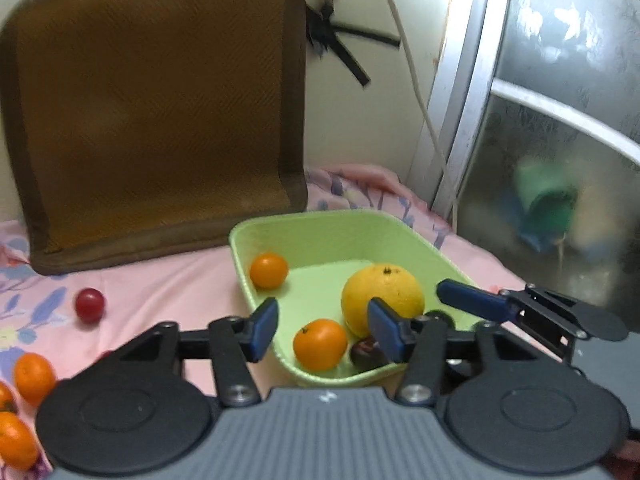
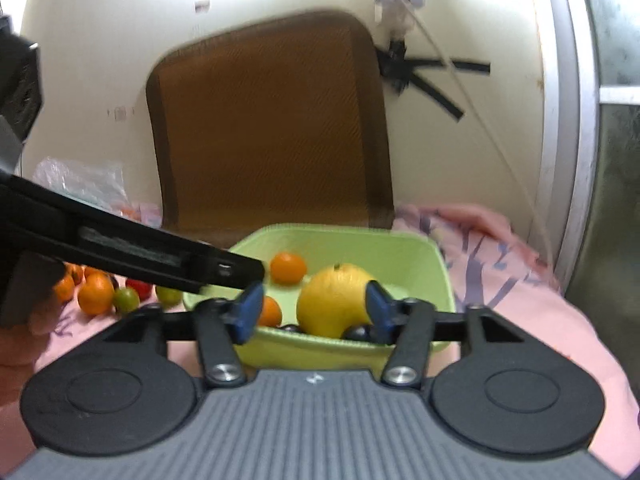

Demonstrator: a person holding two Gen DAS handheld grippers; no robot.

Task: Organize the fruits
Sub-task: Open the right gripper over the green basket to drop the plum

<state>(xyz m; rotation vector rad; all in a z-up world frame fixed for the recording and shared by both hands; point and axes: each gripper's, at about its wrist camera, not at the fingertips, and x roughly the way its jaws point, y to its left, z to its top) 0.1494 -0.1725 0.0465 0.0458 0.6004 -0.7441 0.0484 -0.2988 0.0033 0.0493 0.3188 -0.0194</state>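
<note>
Resting on a pink floral sheet, a green tub is shown holding a large yellow citrus, two tangerines and dark plums. Both the left gripper and the right gripper are held wide and empty at its near rim. Loose tangerines and a red fruit are seen left of it, a brown cushion behind.

A pale green tub holds two orange mandarins, a yellow citrus and dark plums, on a pink bedsheet with a blue-and-lilac floral print, beside a red fruit and a brown woven cushion.
</note>
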